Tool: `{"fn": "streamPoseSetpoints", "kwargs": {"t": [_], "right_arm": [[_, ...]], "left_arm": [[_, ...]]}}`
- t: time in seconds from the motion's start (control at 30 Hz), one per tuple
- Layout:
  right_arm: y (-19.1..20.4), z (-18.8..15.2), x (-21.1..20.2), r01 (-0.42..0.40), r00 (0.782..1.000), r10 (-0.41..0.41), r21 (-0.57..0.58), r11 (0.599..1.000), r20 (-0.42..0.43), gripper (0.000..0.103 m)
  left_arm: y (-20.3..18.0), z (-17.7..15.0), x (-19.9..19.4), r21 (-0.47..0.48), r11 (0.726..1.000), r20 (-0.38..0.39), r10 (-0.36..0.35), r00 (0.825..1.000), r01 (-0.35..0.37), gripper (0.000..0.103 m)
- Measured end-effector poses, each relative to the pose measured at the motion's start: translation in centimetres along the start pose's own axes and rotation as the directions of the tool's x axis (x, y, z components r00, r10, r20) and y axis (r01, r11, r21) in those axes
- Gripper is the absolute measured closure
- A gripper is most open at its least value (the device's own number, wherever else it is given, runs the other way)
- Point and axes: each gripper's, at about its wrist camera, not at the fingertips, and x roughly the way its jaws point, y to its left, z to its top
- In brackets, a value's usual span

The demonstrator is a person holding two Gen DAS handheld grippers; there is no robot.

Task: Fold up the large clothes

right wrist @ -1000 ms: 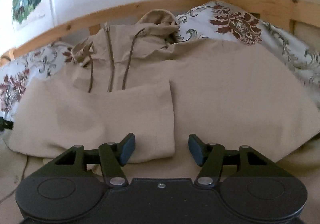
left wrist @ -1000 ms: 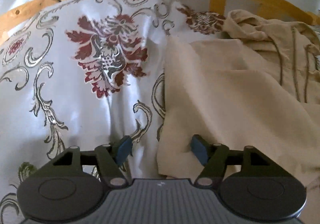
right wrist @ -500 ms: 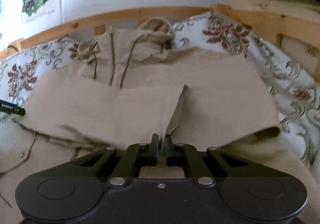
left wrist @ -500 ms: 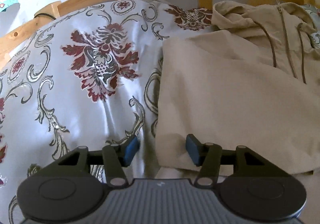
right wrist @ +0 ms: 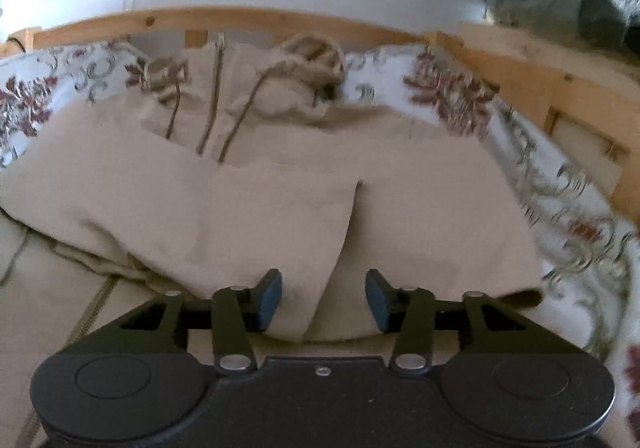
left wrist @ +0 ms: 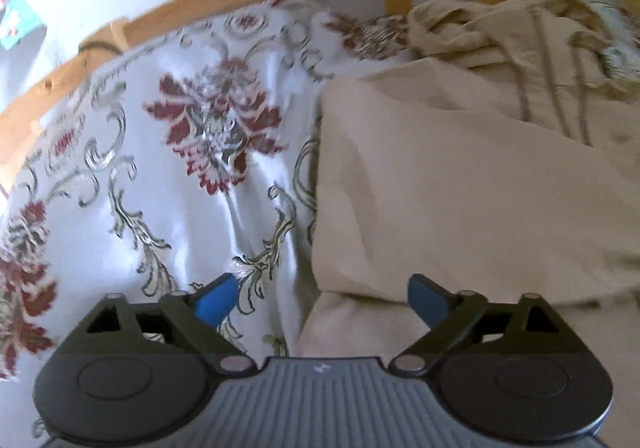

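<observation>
The beige hooded jacket (right wrist: 280, 208) lies spread on the bed, hood toward the wooden bed rail (right wrist: 248, 18) at twelve o'clock, with its lower part already turned up over the chest; the drawstrings (right wrist: 236, 120) trail out from under that flap. In my left wrist view the jacket (left wrist: 460, 188) fills the three o'clock side, and the flowered bedspread (left wrist: 180, 176) fills the nine o'clock side.

My left gripper (left wrist: 320, 298) has its jaws opening wide, empty, one tip over the bedspread and the other over the folded edge. My right gripper (right wrist: 323, 298) is also opening, jaws apart. The folded hem sits between the tips, though I see no pad pressing on it.

My worries from here: the bedspread is slick and wrinkled, so a low grab on the left could pinch it along with the jacket and drag both. On the right, the split in the flap at twelve o'clock means I might catch only one layer, and the fold would skew. Loose drawstrings could also get trapped inside.
</observation>
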Motion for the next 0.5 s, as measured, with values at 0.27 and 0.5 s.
{"fn": "streamPoseSetpoints", "kwargs": {"t": [0.27,0.5], "right_arm": [[-2.4,1.8,-4.7,-0.062,0.990,0.044,0.130,0.990,0.133,0.015],[-4.3,2.8,-8.4,-0.088,0.963,0.027,0.219,0.972,0.267,0.001]], "left_arm": [[0.2,2.5,-9.5,0.120,0.991,0.041,-0.070,0.997,0.065,0.003],[1.3,9.1,-16.3,0.092,0.995,0.082,-0.038,0.996,0.031,0.001]]}}
